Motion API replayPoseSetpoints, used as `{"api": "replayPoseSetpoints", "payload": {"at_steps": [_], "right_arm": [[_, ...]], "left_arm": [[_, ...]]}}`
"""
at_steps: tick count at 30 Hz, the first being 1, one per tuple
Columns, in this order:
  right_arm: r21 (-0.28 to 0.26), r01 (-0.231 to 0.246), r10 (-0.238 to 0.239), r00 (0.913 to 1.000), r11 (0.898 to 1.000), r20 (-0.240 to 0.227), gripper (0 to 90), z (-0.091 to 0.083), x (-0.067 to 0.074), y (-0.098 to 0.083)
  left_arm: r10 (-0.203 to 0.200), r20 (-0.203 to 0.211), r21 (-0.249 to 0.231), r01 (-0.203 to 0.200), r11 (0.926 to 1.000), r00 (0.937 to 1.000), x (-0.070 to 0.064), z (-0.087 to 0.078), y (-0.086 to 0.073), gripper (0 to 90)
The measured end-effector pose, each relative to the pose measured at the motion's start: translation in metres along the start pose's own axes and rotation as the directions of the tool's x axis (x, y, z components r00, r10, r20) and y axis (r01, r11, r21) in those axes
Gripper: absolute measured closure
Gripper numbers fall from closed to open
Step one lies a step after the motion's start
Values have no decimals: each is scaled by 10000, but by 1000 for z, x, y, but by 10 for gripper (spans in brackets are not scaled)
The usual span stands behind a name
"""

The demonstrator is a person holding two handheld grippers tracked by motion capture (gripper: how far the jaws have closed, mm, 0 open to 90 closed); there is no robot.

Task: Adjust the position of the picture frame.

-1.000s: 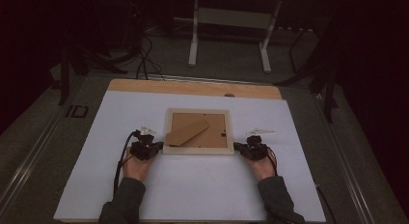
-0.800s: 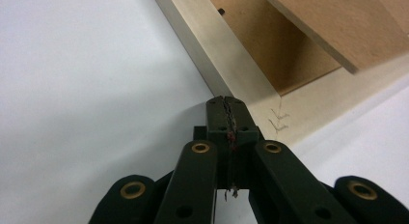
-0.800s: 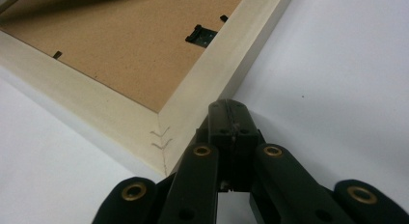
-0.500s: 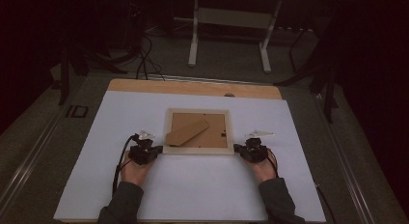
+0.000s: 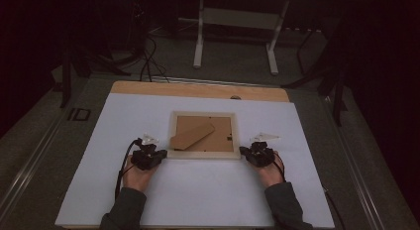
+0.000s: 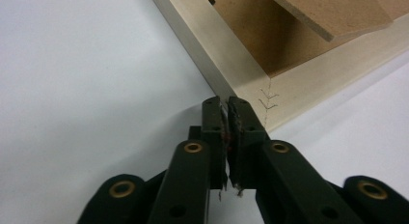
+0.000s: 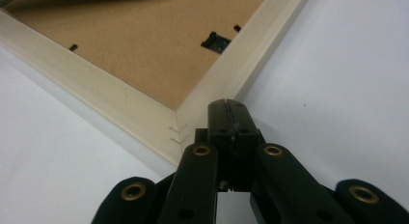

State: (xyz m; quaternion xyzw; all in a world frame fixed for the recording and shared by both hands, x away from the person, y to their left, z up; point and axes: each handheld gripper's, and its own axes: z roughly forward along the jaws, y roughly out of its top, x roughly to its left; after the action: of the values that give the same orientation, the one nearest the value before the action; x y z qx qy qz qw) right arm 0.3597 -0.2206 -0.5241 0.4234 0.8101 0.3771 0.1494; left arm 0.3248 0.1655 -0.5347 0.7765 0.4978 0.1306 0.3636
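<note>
The pale wooden picture frame (image 5: 203, 134) lies face down in the middle of the white counter (image 5: 198, 200), with its brown fibreboard back (image 5: 220, 136) turned up and the brown easel stand (image 5: 192, 133) folded out over it.

Your left claw (image 5: 148, 157) rests at the frame's 7 o'clock corner and your right claw (image 5: 257, 154) at its 5 o'clock corner. In the left gripper view the left claw (image 6: 225, 105) has just been opening: only a thin slit stands between its jaws, with nothing in it, and the tips are just beside the frame's edge. In the right gripper view the right claw (image 7: 226, 108) is fully together, with the tips at the mitred corner (image 7: 178, 132).

I think the frame is light and stiff, but it probably has glass below, so treat it as fragile. The smooth moulding may slip on the smooth counter when you push it. Take hold on the solid wooden rails, near the corners. Do not take the easel stand: its hinge looks weak. The board is held by small black tabs (image 7: 216, 40).
</note>
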Motion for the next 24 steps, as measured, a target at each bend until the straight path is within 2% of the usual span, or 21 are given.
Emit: {"api": "replayPoseSetpoints", "payload": {"at_steps": [2,10,16,17,18,24], "right_arm": [[-76,154,-153,9998,9999,107,894,-3,1,-1],[-457,-71,73,10000,9989,57,845,-12,-5,-1],[-740,-134,134,9999,9972,4,808,-20,-6,1],[-803,-141,139,9999,9967,-28,757,-21,-7,1],[-803,-141,139,9999,9967,-28,757,-21,-7,1],[-828,-232,221,9997,9963,-141,680,-24,-11,1]], "left_arm": [[69,107,-44,-68,10000,9999,1,-2,0,836],[15,215,-157,-11,9999,9998,3,-5,1,791],[-81,240,-464,92,9989,9997,4,-11,4,763],[-195,360,-541,214,9983,9992,4,-13,4,757],[-333,449,-581,359,9977,9984,5,-14,4,757],[-453,451,-885,491,9949,9980,7,-24,6,745]]}}
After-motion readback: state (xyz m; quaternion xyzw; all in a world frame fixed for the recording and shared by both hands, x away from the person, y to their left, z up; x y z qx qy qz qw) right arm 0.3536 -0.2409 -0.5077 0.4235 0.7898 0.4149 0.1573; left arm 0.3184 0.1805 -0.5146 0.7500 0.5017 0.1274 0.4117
